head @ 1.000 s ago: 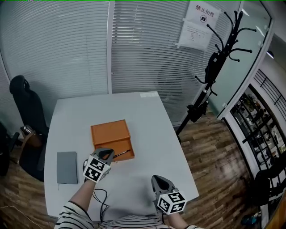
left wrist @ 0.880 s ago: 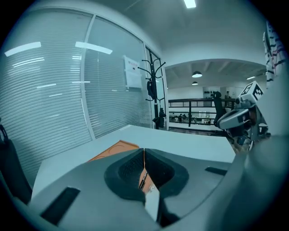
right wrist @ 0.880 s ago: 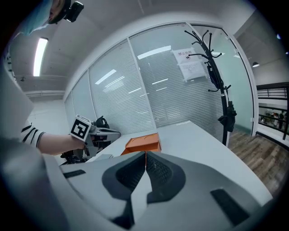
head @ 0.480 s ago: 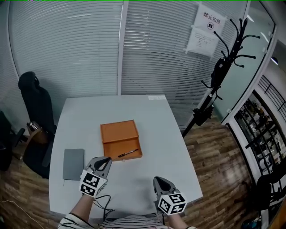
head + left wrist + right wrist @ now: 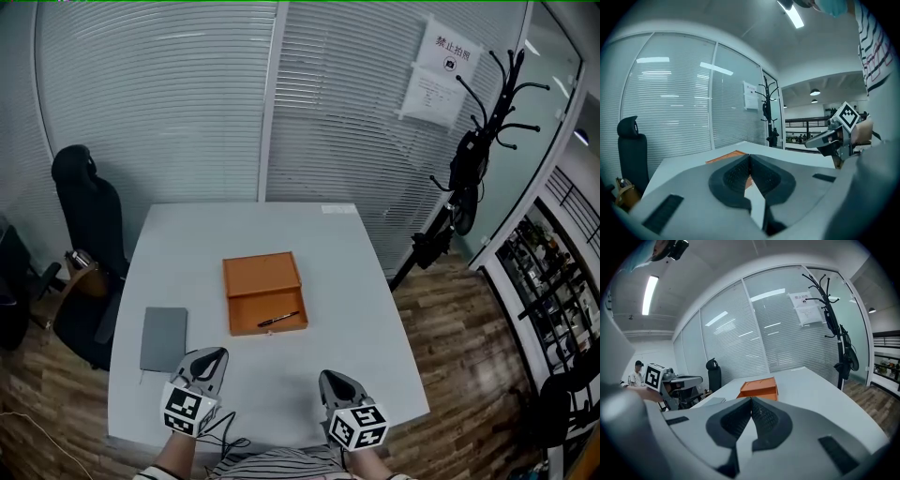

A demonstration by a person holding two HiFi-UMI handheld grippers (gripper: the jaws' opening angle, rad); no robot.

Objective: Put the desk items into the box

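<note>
An open orange box point(image 5: 264, 291) sits mid-table, and a black pen point(image 5: 279, 319) lies in its near part. Left of the box a grey notebook point(image 5: 163, 338) lies flat on the white table point(image 5: 347, 281). My left gripper point(image 5: 212, 356) is near the front edge, just right of the notebook, shut with nothing in it. My right gripper point(image 5: 331, 379) hovers at the front edge, also shut and holding nothing. In the left gripper view the closed jaws point(image 5: 749, 158) point at the orange box point(image 5: 725, 157). The right gripper view shows its closed jaws point(image 5: 751, 401) below the box point(image 5: 759, 386).
A black office chair point(image 5: 89, 202) stands at the table's left. A coat rack point(image 5: 478, 141) stands to the right, by the glass wall with blinds. A black cable point(image 5: 223, 436) trails at the front edge by my left arm.
My left gripper has drawn back from the box's front edge toward the near side of the table. The pen stays in the box. The right gripper has hardly moved.
</note>
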